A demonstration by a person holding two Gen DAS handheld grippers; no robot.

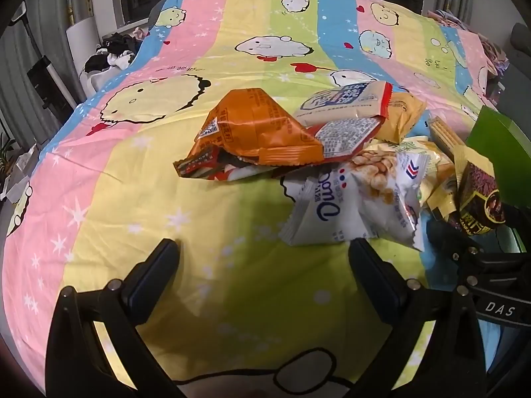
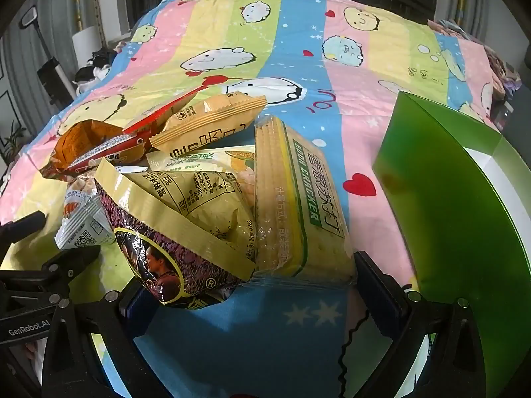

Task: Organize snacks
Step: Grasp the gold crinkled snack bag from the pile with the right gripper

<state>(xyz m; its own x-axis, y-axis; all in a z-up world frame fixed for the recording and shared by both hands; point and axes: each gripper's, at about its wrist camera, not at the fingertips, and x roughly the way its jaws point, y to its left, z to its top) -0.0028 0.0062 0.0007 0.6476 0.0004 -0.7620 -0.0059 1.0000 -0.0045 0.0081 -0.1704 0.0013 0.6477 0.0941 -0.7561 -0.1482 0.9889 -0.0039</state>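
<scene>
**Both grippers wide open over snack pile on bed**

Left gripper [image 1: 264, 248] sits nearest the lens in the left wrist view, jaws spread wide, nothing between them, only bedsheet [image 1: 132, 182] below. Its right finger tip is just beside the lower edge of the white snack bag [image 1: 348, 205], contact cannot be told. Beyond that bag an orange packet [image 1: 259, 129] lies on top of the pile, a cream packet with red edge [image 1: 348, 99] leaning behind it.

Right gripper [image 2: 245, 272] also released, jaws fully apart. A purple-and-gold bag [image 2: 172, 232] and a soda cracker pack [image 2: 298, 199] lie in the gap between its fingers; pads do not visibly press on either. Cracker pack lies tilted, touching the purple-and-gold bag on its left. Behind them a yellow-orange packet [image 2: 212, 119] and a red-striped packet [image 2: 159, 116] overlap each other.

Green box [image 2: 458, 199] stands on the right side of the bed, apart from the pile, near the right gripper's right finger. All snacks are heaped on the striped cartoon sheet, none in the box as far as shown
</scene>
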